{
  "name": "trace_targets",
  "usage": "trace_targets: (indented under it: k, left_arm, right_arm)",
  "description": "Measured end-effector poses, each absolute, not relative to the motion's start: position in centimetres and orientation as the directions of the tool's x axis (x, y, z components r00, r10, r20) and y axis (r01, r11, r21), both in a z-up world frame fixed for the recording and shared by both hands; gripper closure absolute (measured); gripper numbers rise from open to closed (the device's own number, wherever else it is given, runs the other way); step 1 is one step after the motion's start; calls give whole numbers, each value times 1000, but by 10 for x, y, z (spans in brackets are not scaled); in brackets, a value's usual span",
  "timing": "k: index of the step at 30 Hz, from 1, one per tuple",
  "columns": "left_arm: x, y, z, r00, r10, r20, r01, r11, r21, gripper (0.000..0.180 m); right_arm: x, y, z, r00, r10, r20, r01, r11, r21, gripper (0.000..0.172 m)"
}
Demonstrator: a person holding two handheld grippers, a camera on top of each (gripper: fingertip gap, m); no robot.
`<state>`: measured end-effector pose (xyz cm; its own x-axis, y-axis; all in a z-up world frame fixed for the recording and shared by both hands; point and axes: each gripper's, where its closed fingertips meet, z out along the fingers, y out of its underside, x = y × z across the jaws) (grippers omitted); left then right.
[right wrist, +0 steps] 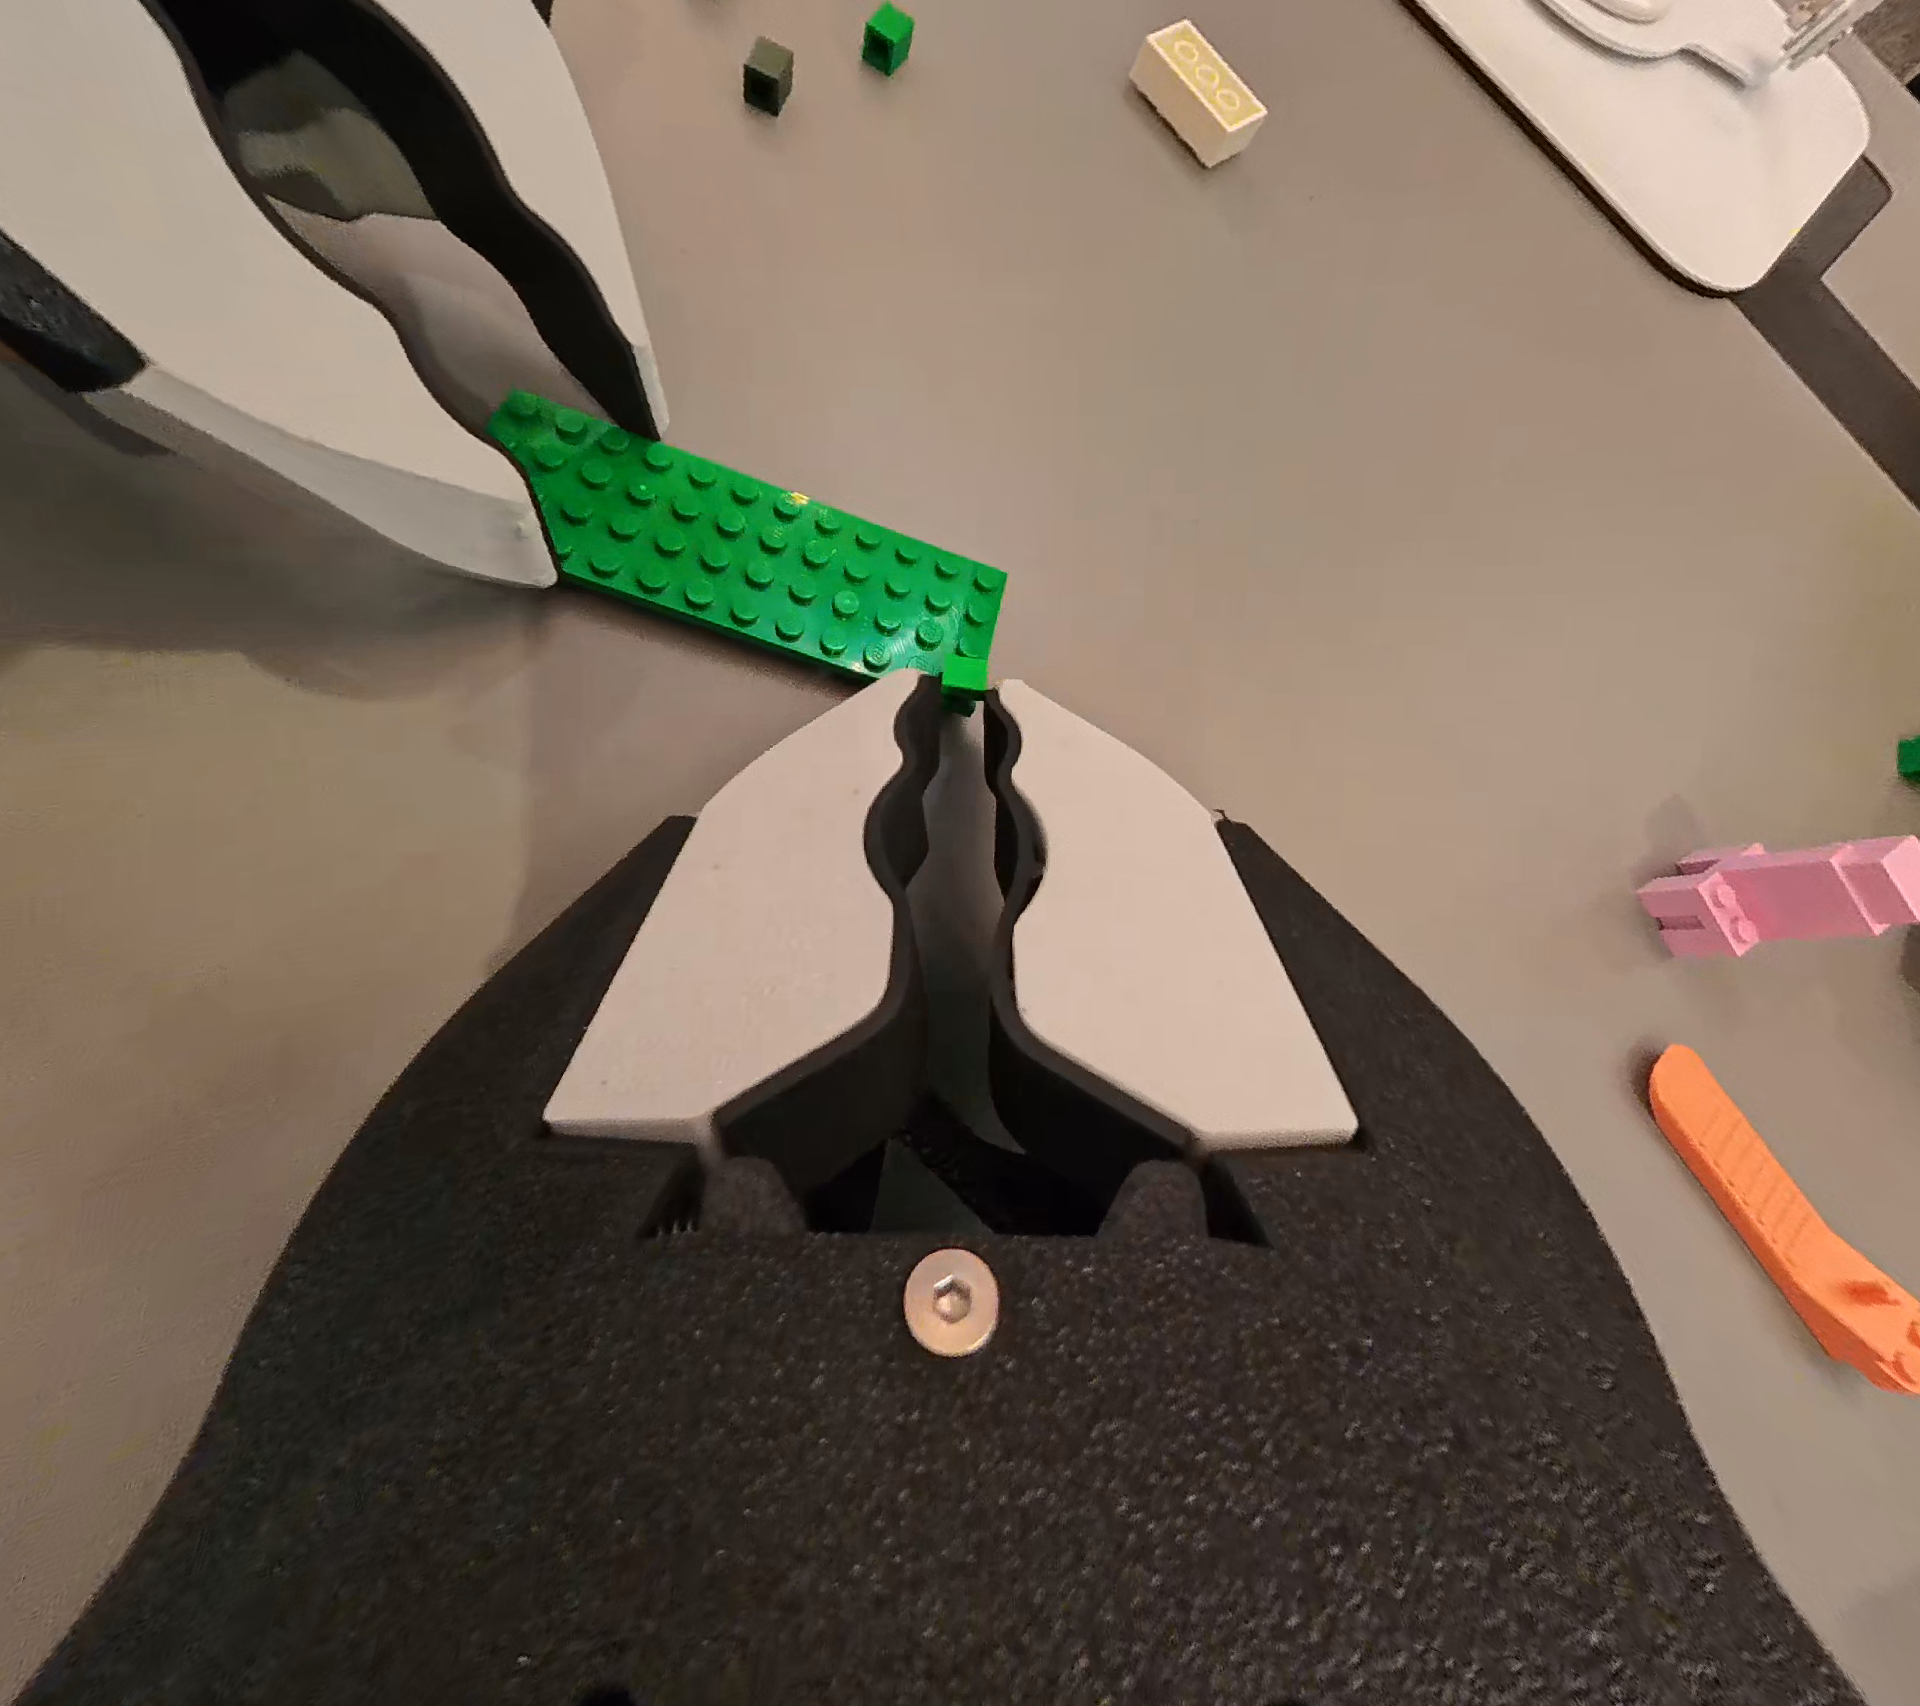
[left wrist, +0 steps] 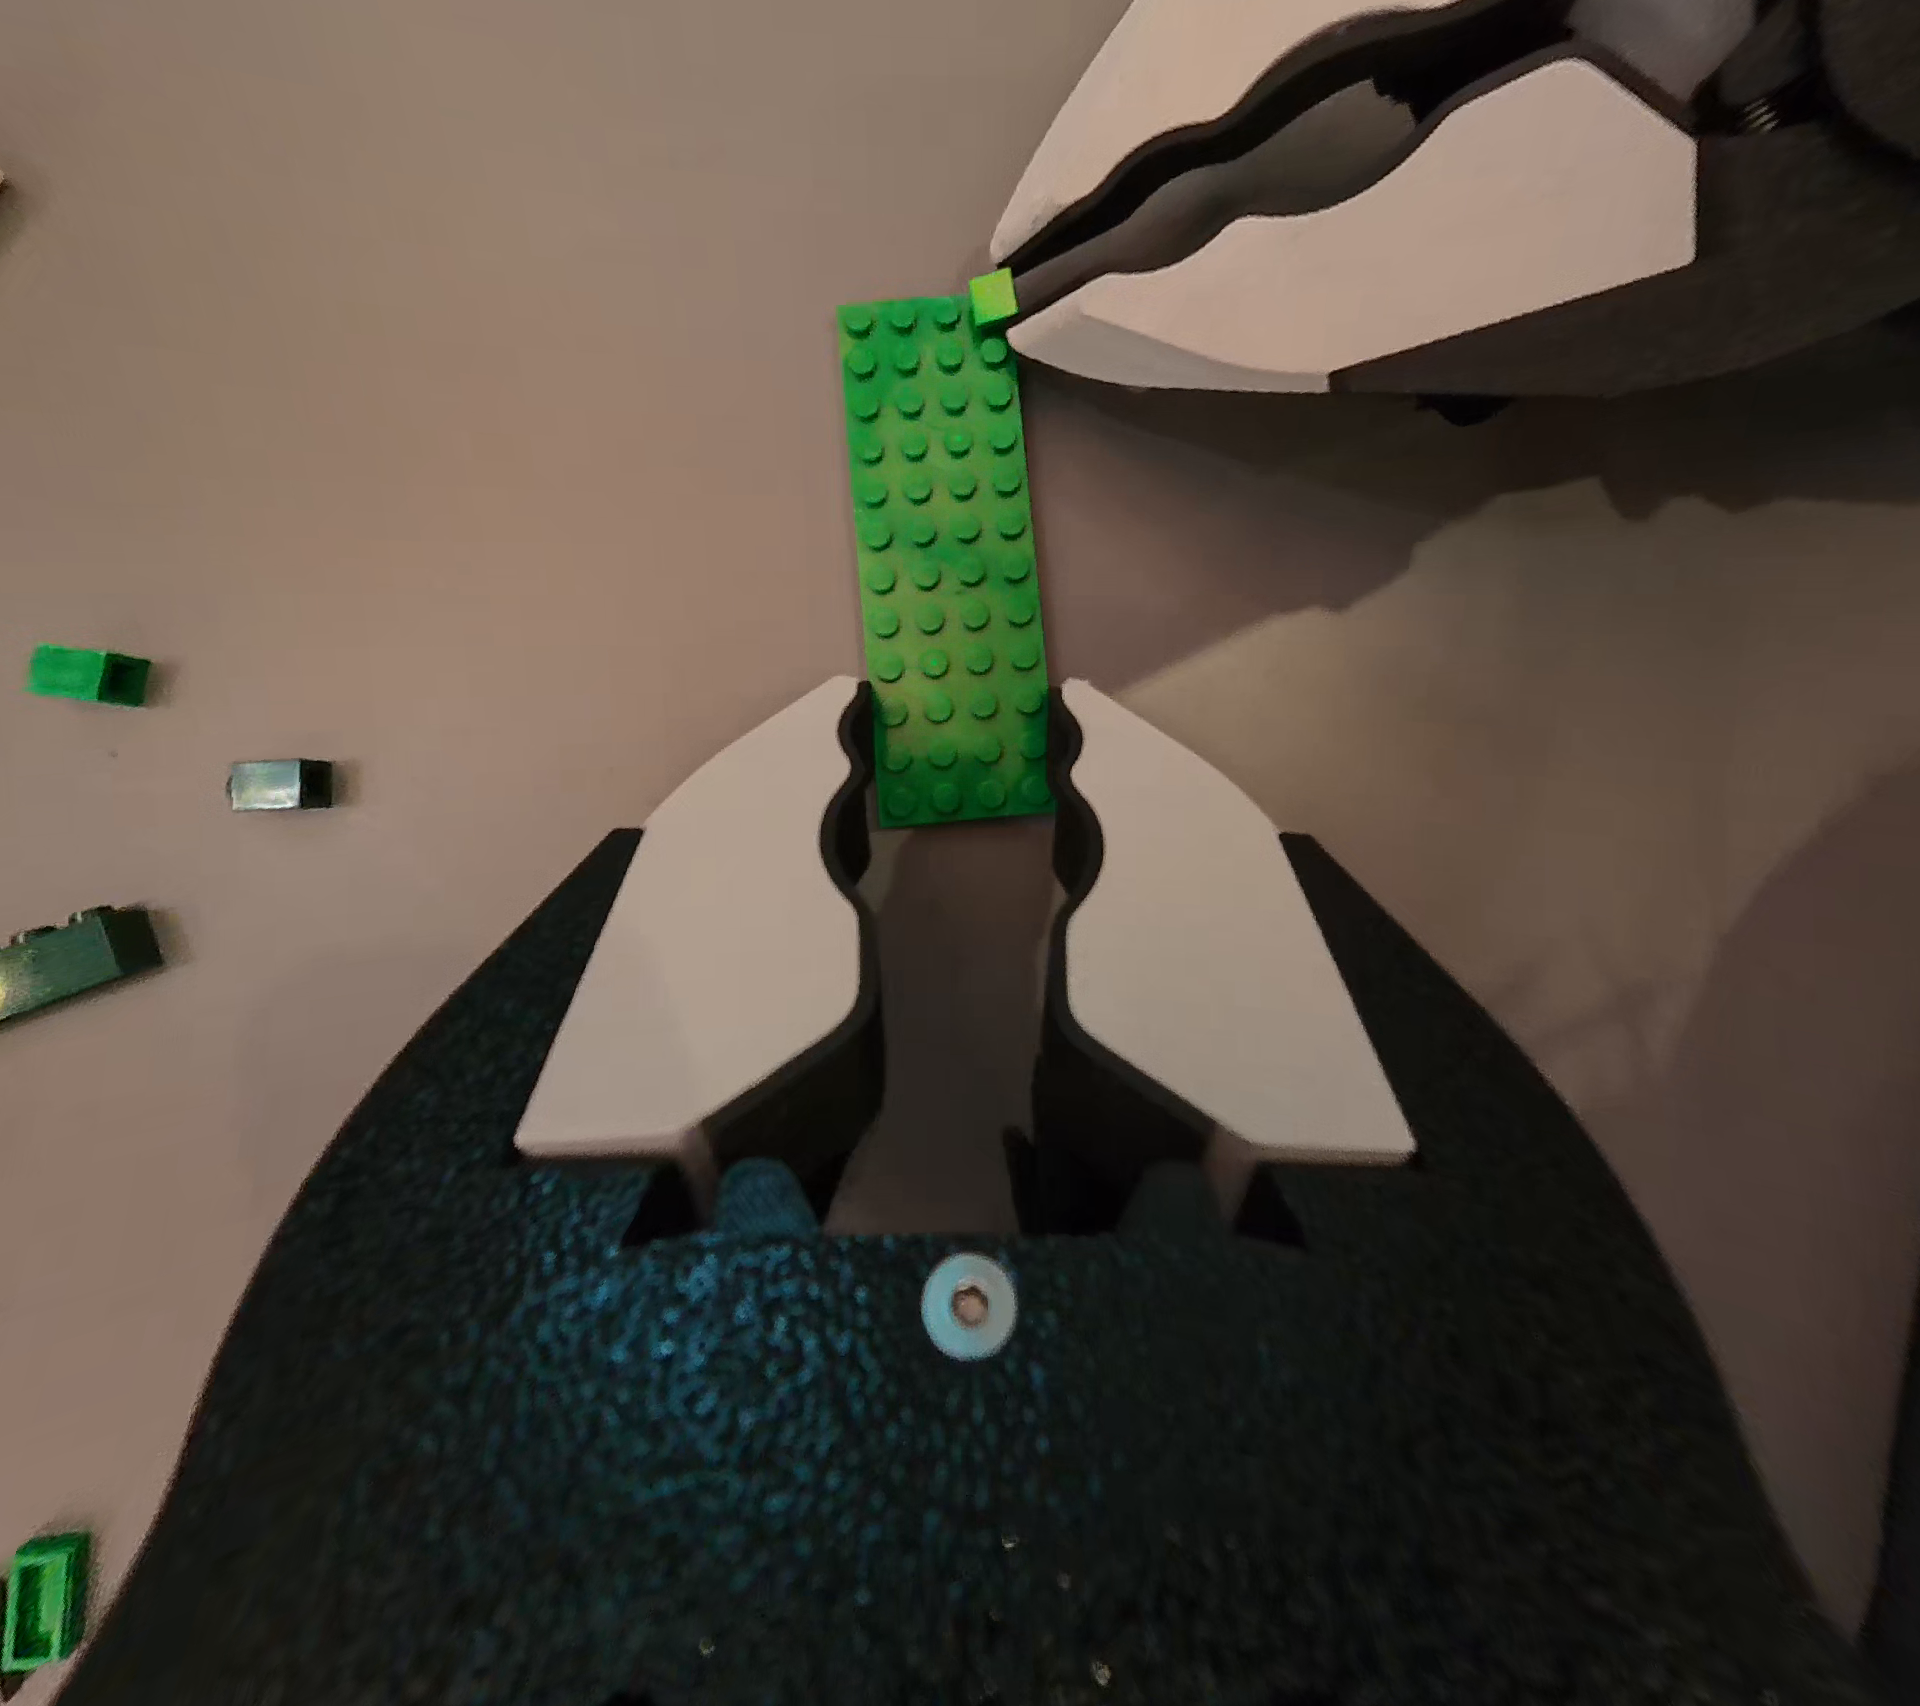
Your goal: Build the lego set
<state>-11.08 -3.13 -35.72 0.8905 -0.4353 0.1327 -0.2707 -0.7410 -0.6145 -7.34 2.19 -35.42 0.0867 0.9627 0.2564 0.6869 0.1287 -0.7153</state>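
Green plate (left wrist: 940,555) clamped in left gripper (left wrist: 961,757), small green brick (right wrist: 961,677) in right gripper (right wrist: 961,700)

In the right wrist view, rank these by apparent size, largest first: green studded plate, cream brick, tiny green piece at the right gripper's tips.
1. Green studded plate
2. Cream brick, though farther from the camera
3. Tiny green piece

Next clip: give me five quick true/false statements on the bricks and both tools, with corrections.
1. The left tool grips one end of the green studded plate. True.
2. The right tool holds a pink brick. False: it pinches a small green piece.
3. That piece is at the plate's far corner from the left tool. True.
4. The orange separator rests on the plate. False: it lies apart on the table.
5. The cream brick is stacked on the plate. False: it lies alone.
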Motion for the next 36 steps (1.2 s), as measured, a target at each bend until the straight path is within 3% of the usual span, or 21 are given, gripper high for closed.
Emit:
trace_targets:
  k: [25,32,36]
  left_arm:
    - [-111,-31,-359,874,-485,47,-365,-716,-596,149]
    - [-112,-32,-360,848,-530,17,-420,-692,-587,149]
    - [-111,-35,-360,788,-616,11,-496,-645,-581,149]
  right_arm:
    - [-73,21,-355,101,982,161,690,47,-722,161]
    - [-73,18,-354,52,983,178,685,95,-723,159]
    - [-65,12,-342,-94,977,192,618,208,-758,155]
